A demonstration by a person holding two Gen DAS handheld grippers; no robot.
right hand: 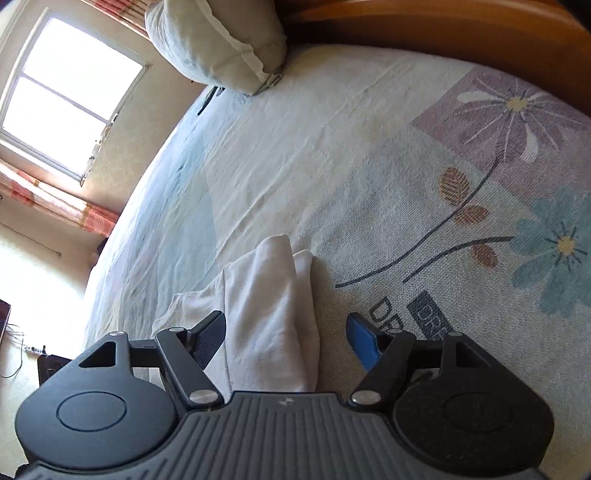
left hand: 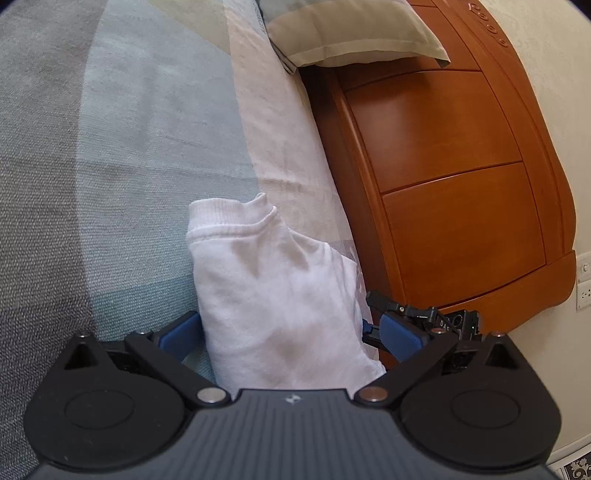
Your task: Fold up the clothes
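A white folded garment (left hand: 273, 288) lies on the bed sheet (left hand: 129, 147), its ribbed collar pointing away from me. My left gripper (left hand: 288, 328) is open and straddles it, with one blue pad (left hand: 181, 332) at the cloth's left edge and the other pad a little clear of its right edge. In the right wrist view the same white garment (right hand: 269, 306) is a narrow folded strip running between the fingers. My right gripper (right hand: 286, 339) is open, its dark left finger (right hand: 208, 339) beside the cloth and its blue right one well away from it.
A wooden headboard (left hand: 443, 166) rises close on the right of the garment. A grey-green pillow (left hand: 351, 33) (right hand: 218, 44) leans at the head of the bed. The sheet has a flower print (right hand: 509, 122). A bright window (right hand: 70, 96) is beyond the bed's far side.
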